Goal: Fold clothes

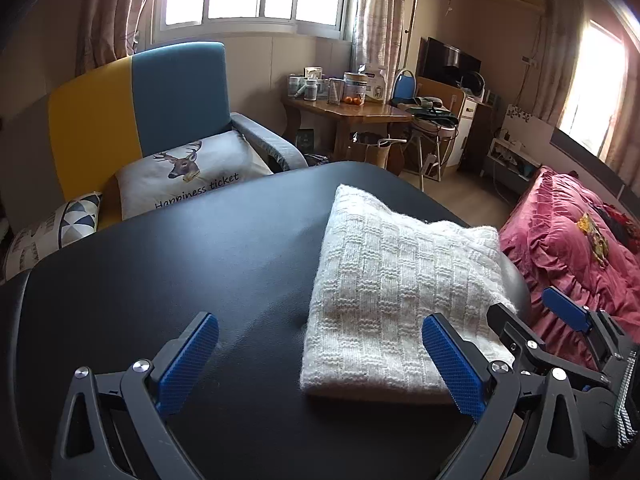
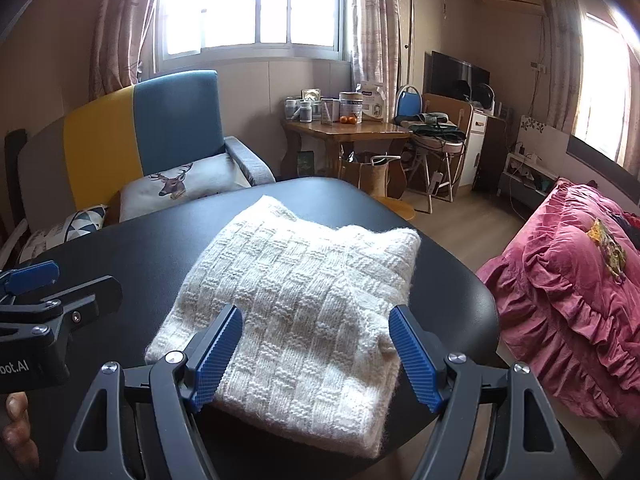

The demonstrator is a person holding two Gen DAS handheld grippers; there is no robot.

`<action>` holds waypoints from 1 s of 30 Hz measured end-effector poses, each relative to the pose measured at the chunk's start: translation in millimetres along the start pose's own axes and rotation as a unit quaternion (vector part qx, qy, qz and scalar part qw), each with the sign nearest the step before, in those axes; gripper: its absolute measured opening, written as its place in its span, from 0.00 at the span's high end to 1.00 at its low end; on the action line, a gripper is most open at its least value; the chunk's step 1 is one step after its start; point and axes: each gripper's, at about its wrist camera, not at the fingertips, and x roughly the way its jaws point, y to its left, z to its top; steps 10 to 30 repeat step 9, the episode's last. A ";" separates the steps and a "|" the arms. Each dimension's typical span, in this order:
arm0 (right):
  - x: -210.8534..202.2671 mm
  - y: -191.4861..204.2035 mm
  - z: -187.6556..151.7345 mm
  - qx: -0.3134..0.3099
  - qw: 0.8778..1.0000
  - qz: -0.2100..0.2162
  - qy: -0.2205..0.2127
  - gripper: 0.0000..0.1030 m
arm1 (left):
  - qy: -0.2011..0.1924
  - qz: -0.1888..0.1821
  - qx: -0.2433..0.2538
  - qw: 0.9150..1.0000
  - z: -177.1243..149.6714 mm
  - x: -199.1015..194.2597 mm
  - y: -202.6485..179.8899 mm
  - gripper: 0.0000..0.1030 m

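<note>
I've got the black tabletop [image 1: 160, 280] filling most of both views, w/ a bed [image 2: 568, 280] under a pink ruffled cover off to the right and a blue/yellow sofa [image 1: 160, 96] w/ cushions behind.

The task's thing, a cream knit sweater [image 2: 296, 280], lies on the tabletop's right half, already squared into a thick rectangle w/ several layers showing at the near edge. By my read the fold is done or nearly so; maybe one last tidy.

Handling, as I judge it: light, soft, bulky, loose chunky knit. It'll sag and stretch if lifted by one corner, and gripper pads could snag the fuzzy yarn. Best to pinch through all layers at the two near corners or along the thick folded edge, both sides together, so the stack doesn't slide apart.

My left gripper [image 1: 320, 364] is spread wide w/ nothing in it, hovering low over the tabletop, its right finger above the sweater's near-left part. My right gripper [image 2: 316, 356] is also spread wide and empty, fingers straddling the sweater's near edge; can't tell if they touch it.

Containers: a clear jar [image 1: 354, 86] on the far wooden table [image 1: 360, 114], contents too small to tell, w/ small orange fruit just beside it. A bag [image 2: 364, 172] below, contents unclear.
</note>
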 end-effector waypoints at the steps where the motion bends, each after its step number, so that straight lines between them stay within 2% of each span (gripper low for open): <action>1: 1.0 0.3 -0.2 -0.001 1.000 0.001 0.002 0.24 | -0.003 0.001 0.001 1.000 -0.5 -0.5 0.0 0.00; 8: 3.2 -1.6 -2.7 -0.001 1.000 -0.004 0.006 0.24 | -0.026 -0.003 0.010 1.000 -4.5 -6.2 -0.7 0.01; 30: 3.2 -2.3 -2.6 -0.001 1.000 -0.004 0.005 0.24 | -0.027 -0.005 0.010 1.000 -4.7 -6.4 -0.8 0.01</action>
